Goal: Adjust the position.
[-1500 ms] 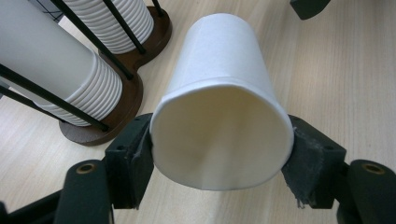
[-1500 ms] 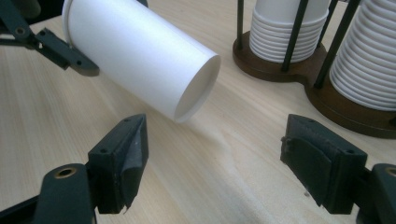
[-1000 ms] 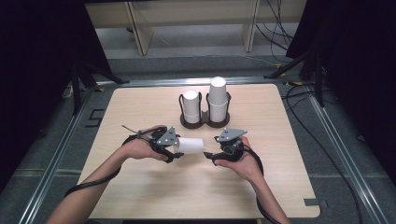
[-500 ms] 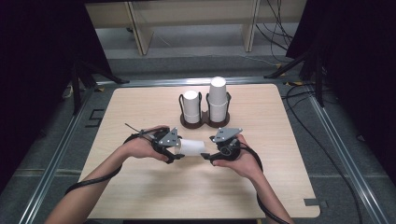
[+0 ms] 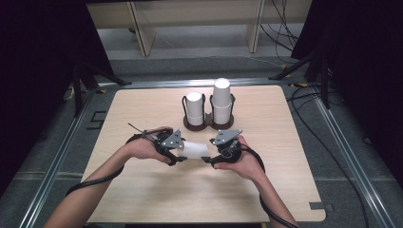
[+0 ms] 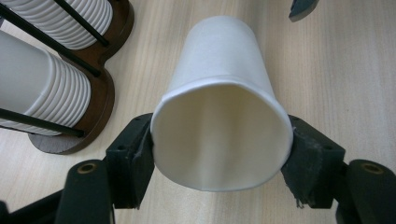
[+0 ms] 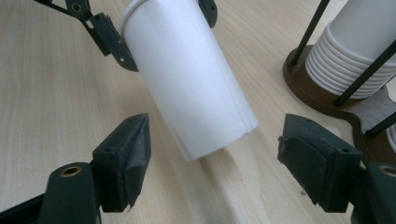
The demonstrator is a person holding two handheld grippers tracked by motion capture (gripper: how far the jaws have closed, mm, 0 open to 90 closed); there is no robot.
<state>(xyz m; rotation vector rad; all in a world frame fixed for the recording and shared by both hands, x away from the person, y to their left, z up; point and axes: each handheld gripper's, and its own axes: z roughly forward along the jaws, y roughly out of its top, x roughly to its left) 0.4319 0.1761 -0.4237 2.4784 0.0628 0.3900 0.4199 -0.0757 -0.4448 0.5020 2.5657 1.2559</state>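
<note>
A white paper cup (image 5: 195, 149) is held on its side just above the wooden table (image 5: 142, 109). My left gripper (image 5: 178, 153) is shut on the cup (image 6: 219, 116) at its rim, one jaw pad on each side of the mouth. The cup's base (image 7: 219, 135) points at my right gripper (image 7: 212, 168), which is open, its jaws spread wide on either side of the base without touching it. In the high view the right gripper (image 5: 211, 159) sits just right of the cup. Behind them stands a dark wooden cup holder (image 5: 209, 124) with two stacks of white cups (image 5: 222, 99).
The cup holder (image 6: 100, 93) with its wire posts stands close beyond both grippers, and its base (image 7: 322, 98) lies to the right of the right gripper's jaws. Bare table surface stretches to the left, right and front. Metal rails and cables run around the table.
The right gripper has moved left toward the cup's base, closing the gap. The left gripper and cup have stayed nearly in place.
</note>
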